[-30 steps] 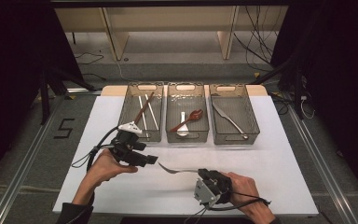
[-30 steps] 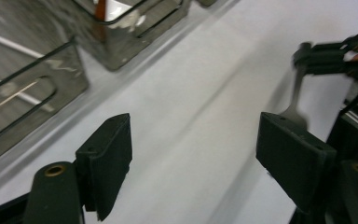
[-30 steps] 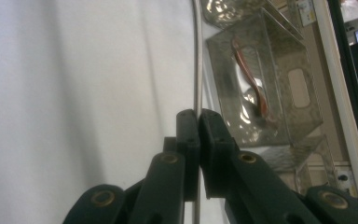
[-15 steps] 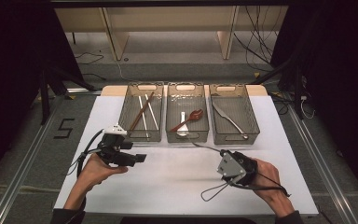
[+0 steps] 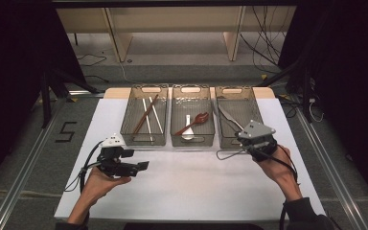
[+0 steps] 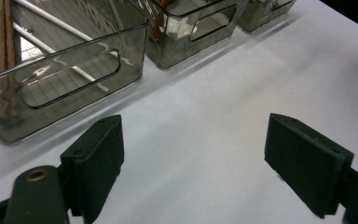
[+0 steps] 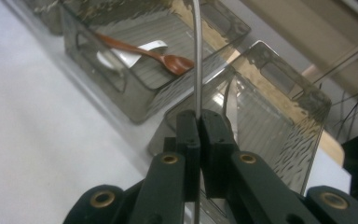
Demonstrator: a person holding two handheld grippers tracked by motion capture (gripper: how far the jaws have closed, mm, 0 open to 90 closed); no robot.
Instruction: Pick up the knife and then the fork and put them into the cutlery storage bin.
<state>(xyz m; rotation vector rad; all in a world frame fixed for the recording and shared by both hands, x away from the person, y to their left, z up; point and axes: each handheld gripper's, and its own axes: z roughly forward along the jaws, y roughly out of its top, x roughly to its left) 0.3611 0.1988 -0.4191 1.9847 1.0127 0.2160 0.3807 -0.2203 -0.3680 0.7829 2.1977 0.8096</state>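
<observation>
A second ago the metal utensil (image 7: 196, 70) lay flat on the white tabletop (image 5: 196, 182) between the two hands, nearer the near edge. Now it is off the surface, pinched in the right gripper (image 5: 255, 136), which has swung up and across to the near end of the right bin (image 5: 258, 103). The pick-up looks done; what seems left is lowering the piece into that bin and letting go.

The right gripper's (image 7: 199, 116) jaws are fully closed, pads pressed on the slim silver shaft with a short stub passing below them; the grip sits partway along, not at the tip.

The left gripper (image 5: 141, 166) has drawn back toward the near left corner. Its jaws have just been opening and now stand wide with only bare tabletop between them (image 6: 193, 149); it holds nothing and appears finished with its share.

The utensil's long axis runs straight out along the right gripper's jaws, away from the hand toward the table's far edge. It passes over the right bin (image 7: 307, 116) and leans toward its shared side with the middle bin (image 7: 102, 70), where the brown spoon (image 7: 140, 49) lies. The shaft bows slightly near the top of the right gripper view; its working end is cut off there, so which end leads I cannot tell. In the high view I cannot separate it from the silver piece already lying in that bin.
</observation>
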